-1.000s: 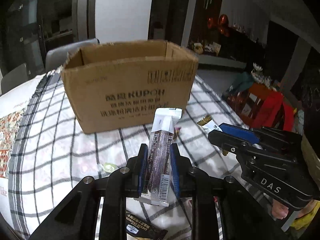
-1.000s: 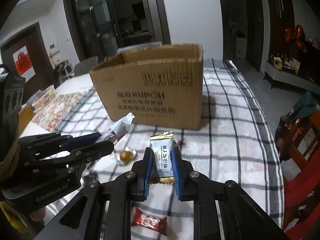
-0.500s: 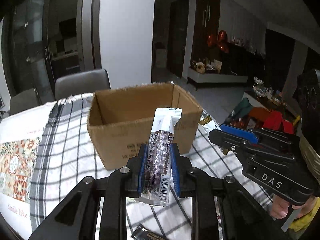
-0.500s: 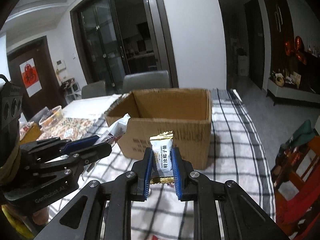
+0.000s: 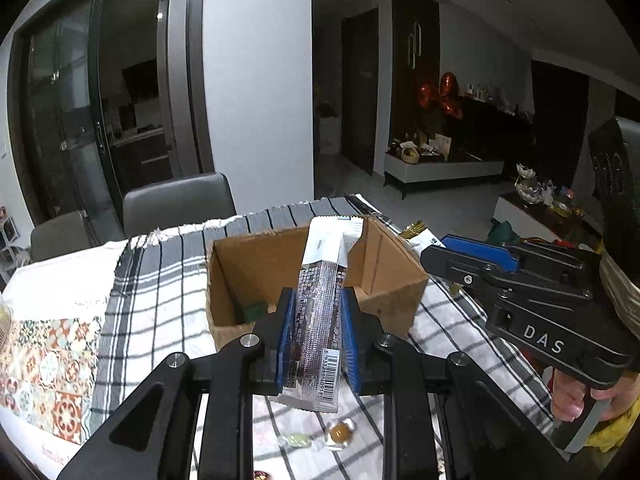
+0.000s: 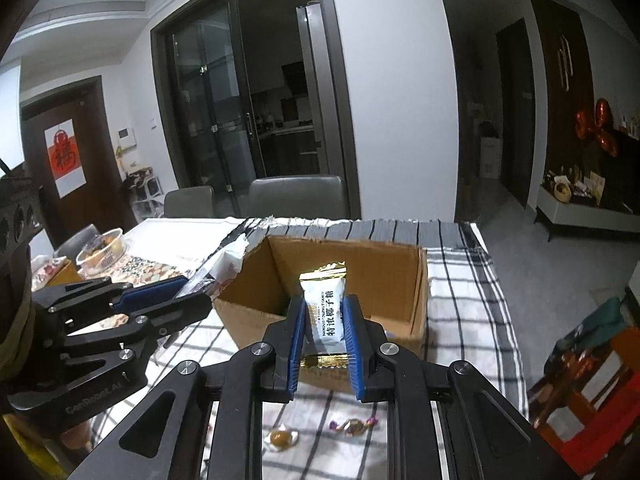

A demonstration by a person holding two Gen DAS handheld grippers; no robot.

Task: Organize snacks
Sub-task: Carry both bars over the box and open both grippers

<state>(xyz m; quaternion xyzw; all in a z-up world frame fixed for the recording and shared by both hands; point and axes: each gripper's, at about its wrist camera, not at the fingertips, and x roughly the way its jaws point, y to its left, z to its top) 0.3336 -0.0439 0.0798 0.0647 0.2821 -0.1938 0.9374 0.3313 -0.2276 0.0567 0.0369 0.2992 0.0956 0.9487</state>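
Observation:
My left gripper (image 5: 318,304) is shut on a long dark snack bar with a white top (image 5: 322,304), held upright above the near wall of an open cardboard box (image 5: 384,276). My right gripper (image 6: 326,312) is shut on a small white candy packet with gold ends (image 6: 326,308), raised in front of the same cardboard box (image 6: 400,280). A dark green item (image 5: 252,311) lies in the box's near left corner. Each gripper shows in the other's view: the right gripper (image 5: 444,250) and the left gripper (image 6: 192,296), both beside the box.
The box stands on a black-and-white checked tablecloth (image 6: 460,300). Loose wrapped candies (image 6: 352,426) (image 5: 338,434) lie on the cloth below the grippers. A patterned mat (image 5: 44,364) and a food bowl (image 6: 100,248) sit to the left. Grey chairs (image 6: 296,194) stand behind the table.
Both grippers have risen with their snacks still held. The box, seen side-on before, now sits lower in view with its inside visible.

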